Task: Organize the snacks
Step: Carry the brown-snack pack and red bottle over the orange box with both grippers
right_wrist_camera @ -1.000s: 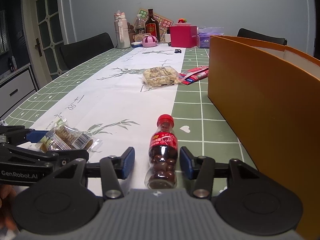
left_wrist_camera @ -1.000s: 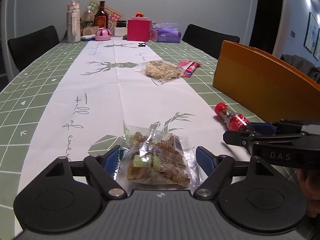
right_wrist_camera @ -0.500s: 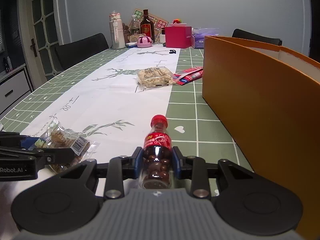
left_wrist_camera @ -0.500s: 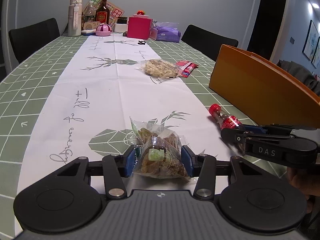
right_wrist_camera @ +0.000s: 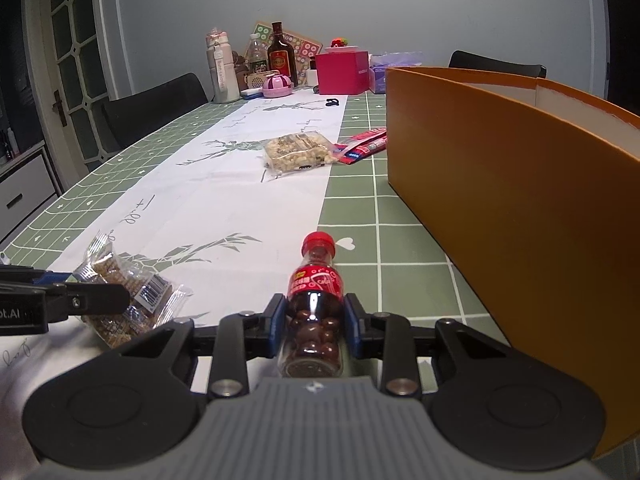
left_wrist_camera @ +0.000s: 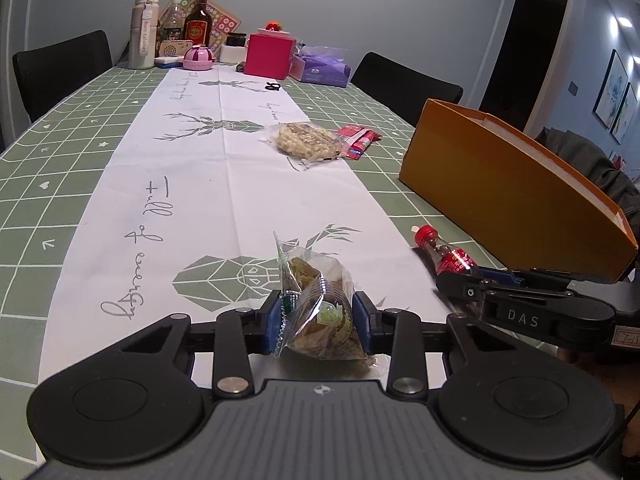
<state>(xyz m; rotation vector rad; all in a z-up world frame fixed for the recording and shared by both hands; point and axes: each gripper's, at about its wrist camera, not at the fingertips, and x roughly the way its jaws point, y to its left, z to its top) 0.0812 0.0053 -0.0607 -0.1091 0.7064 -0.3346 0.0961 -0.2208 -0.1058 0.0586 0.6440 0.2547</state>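
- left gripper [left_wrist_camera: 318, 322] has just been closing and is now squeezing the crinkly snack bag [left_wrist_camera: 320, 312], near end of the table [left_wrist_camera: 80, 120]
- right gripper [right_wrist_camera: 314, 326] is clamping the candy bottle [right_wrist_camera: 316, 308] beside the orange box [right_wrist_camera: 520, 200]
- I'd be lifting both slowly, the bag looks slippery

Counts on the desk [left_wrist_camera: 72, 128]: 1 clear snack packet [left_wrist_camera: 320, 312] of brown pieces, 1 small red-capped bottle [right_wrist_camera: 316, 304] of chocolate balls, 1 clear bag of pale puffed snack [right_wrist_camera: 298, 152], 1 red wrapper pack [right_wrist_camera: 362, 142], 1 orange box [right_wrist_camera: 500, 184]. Far end: 1 pink box [left_wrist_camera: 269, 56], 1 purple tissue pack [left_wrist_camera: 322, 66], 1 dark glass bottle [left_wrist_camera: 198, 26], 1 white tumbler [left_wrist_camera: 144, 28], 1 pink round case [left_wrist_camera: 199, 58]. Black chairs: 2 in left view [left_wrist_camera: 60, 64] [left_wrist_camera: 404, 84]. Claws: 2.
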